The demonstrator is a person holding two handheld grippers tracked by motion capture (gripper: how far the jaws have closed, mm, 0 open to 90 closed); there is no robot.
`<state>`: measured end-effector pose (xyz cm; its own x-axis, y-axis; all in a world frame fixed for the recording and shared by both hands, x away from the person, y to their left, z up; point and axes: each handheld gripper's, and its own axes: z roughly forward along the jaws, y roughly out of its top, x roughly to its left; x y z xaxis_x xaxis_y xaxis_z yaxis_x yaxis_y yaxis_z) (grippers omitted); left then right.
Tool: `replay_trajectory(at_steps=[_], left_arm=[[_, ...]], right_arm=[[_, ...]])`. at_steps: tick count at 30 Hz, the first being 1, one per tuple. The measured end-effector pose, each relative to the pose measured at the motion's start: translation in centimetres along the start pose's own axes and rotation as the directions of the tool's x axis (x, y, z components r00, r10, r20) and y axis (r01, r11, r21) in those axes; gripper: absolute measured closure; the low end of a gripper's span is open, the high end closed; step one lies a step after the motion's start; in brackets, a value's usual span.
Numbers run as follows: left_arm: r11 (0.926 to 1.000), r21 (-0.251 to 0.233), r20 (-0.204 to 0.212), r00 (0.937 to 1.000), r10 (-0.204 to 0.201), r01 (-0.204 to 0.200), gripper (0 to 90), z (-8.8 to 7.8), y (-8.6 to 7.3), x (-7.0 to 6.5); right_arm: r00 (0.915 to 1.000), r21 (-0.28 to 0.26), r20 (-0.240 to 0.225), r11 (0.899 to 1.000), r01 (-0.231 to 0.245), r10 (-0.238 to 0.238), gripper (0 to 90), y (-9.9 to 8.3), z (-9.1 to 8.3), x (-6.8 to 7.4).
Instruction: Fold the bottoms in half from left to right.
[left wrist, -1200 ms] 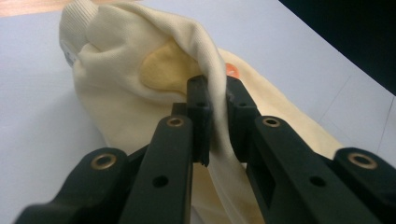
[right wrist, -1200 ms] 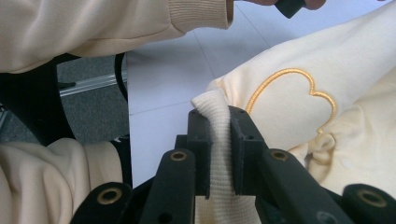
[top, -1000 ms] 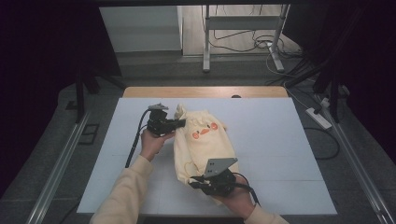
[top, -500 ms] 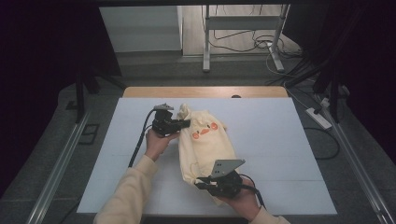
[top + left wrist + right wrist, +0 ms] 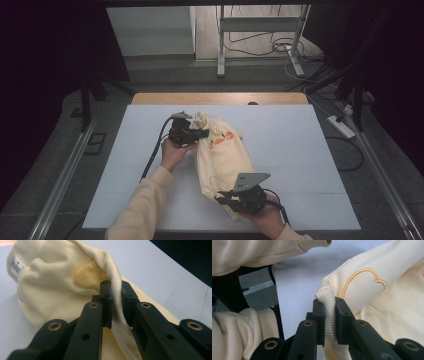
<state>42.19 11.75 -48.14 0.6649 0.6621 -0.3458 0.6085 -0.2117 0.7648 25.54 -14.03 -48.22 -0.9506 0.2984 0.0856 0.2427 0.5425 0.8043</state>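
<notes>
The right gripper (image 5: 329, 315) has its fingers (image 5: 319, 312) clamped on the ribbed hem of the cream garment (image 5: 222, 155), whose pinched edge disappears between the pads. Beyond them the cloth runs across the white table (image 5: 300, 145) to the left gripper (image 5: 115, 300), pinching a fold near the collar; what lies beneath is hidden. Bare tabletop stretches wide on either side of both grips.

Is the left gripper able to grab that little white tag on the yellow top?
Probably not right now: the left gripper is shut on a fold of the top, so it would have to let go first. The tag itself lies uncovered.
</notes>
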Motion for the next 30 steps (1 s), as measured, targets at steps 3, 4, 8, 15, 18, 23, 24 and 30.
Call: replay_trajectory(at_steps=[3,4,8,15,18,23,24,30], left_arm=[[1.0000,0.004,0.003,1.0000,0.001,-0.001,81.4,0.2,0.0,-0.1],[1.0000,0.004,0.004,1.0000,0.000,0.000,81.4,0.3,0.0,-0.2],[1.0000,0.006,0.003,1.0000,0.002,-0.002,81.4,0.5,0.1,-0.3],[0.9999,0.010,0.001,1.0000,0.008,-0.008,81.3,0.8,0.2,-0.6],[0.9999,0.012,0.002,1.0000,0.008,-0.008,81.3,1.0,0.2,-0.7],[0.9998,0.015,0.001,1.0000,0.009,-0.009,81.3,1.3,0.4,-0.9],[0.9998,0.016,-0.001,1.0000,0.009,-0.009,81.4,1.4,0.4,-0.9],[0.9997,0.022,-0.002,0.9999,0.012,-0.012,81.3,1.8,0.6,-1.2]], right_arm=[[1.0000,0.000,0.005,1.000,-0.006,0.006,79.9,-0.2,-0.3,0.0],[0.9999,-0.001,0.007,1.000,-0.007,0.007,79.9,-0.3,-0.3,0.0],[0.9998,-0.002,0.012,1.000,-0.015,0.015,80.0,-0.6,-0.6,-0.1],[0.9996,-0.001,0.020,1.000,-0.021,0.021,80.0,-1.0,-1.1,-0.1],[0.9994,-0.004,0.022,1.000,-0.026,0.026,80.0,-1.1,-1.2,-0.2],[0.9991,-0.004,0.028,0.999,-0.033,0.033,80.4,-1.4,-1.5,-0.4],[0.9989,-0.006,0.028,0.999,-0.036,0.036,80.4,-1.4,-1.5,-0.4],[0.9985,-0.012,0.032,0.999,-0.043,0.043,80.8,-1.6,-1.8,-0.5]])
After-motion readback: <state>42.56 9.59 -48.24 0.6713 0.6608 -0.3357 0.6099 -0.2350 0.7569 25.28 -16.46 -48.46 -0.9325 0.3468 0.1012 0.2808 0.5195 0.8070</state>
